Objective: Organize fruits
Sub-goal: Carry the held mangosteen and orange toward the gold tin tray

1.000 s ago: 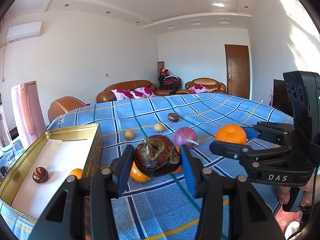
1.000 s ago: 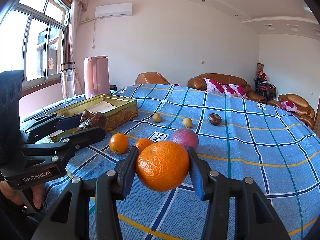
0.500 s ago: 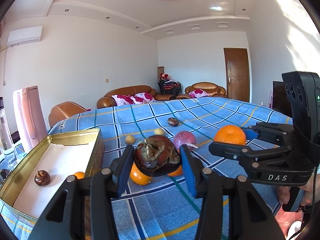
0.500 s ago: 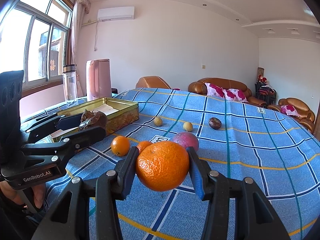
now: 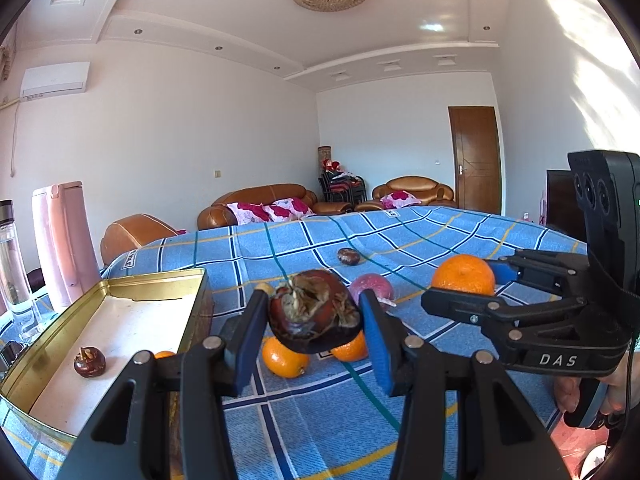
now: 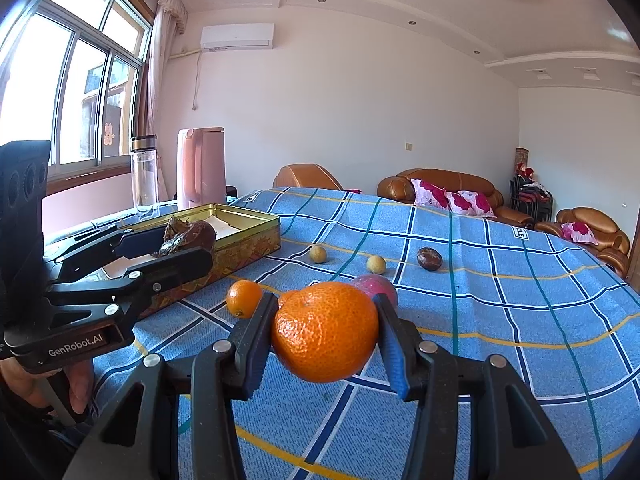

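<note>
Both grippers are loaded and held above the table: the left gripper [image 5: 314, 316] pinches a dark brown mangosteen [image 5: 314, 314] between its blue pads, and the right gripper [image 6: 326, 330] is clamped on a large mandarin [image 6: 325, 332], neither fruit touching the checked blue cloth [image 6: 500, 320]. The gold tin [image 5: 48, 344] at the left holds only a start: one small mangosteen [image 5: 89, 362] sits on its white liner, and a bit of orange fruit shows at its near wall, though I cannot tell whether that is inside. Most of the sorting looks undone, since two small oranges [image 5: 285, 360], a pink round fruit [image 6: 378, 286], two pale yellow fruits [image 6: 318, 254] and another dark fruit [image 6: 429, 259] lie loose on the cloth, well apart from the tin
</note>
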A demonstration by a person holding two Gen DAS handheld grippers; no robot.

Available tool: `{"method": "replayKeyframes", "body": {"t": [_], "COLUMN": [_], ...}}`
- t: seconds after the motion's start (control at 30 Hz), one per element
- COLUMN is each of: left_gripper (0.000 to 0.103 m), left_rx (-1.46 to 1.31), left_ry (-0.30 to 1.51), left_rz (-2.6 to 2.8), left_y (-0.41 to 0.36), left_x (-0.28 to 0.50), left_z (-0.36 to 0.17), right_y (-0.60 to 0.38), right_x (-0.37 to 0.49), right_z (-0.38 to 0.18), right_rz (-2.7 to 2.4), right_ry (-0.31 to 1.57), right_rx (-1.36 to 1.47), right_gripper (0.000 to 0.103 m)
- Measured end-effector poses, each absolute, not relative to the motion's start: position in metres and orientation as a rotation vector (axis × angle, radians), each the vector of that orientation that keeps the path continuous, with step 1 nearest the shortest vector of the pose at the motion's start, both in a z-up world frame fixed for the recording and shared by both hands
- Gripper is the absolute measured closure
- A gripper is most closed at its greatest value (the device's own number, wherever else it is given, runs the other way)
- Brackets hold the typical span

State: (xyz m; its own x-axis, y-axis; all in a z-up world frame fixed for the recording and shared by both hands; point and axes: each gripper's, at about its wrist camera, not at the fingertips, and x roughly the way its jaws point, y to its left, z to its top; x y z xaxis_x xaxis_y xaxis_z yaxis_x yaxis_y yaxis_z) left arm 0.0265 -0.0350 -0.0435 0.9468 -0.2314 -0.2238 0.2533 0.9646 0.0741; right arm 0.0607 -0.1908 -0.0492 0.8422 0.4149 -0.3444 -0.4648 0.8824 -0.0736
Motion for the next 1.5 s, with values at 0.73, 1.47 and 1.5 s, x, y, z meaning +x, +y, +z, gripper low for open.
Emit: {"method": "replayKeyframes", "body": {"t": [0.73,1.47,1.5], "left_gripper": [0.055,0.055,0.055], "left_rx": [0.059,0.023,0.020], "left_ry": [0.199,0.215,0.213], "left_rz": [-0.234,-0.173,-0.167], "left_y": [-0.026,0.001,0.003], "left_x": [0.023,0.027,0.027], "left_z": [-0.039,-0.027,-0.027], "right_y": [-0.192,-0.164,-0.161], "right_x": [0.053,0.062,0.063], "right_z": [-0.048,-0.032,-0.029], "right_rz": [0.470,0.543,0.550], "right_ry": [0.287,0.315,0.316], "right_rx": [-0.170,-0.198,-0.197], "right_gripper": [0.053,0.053,0.053]}}
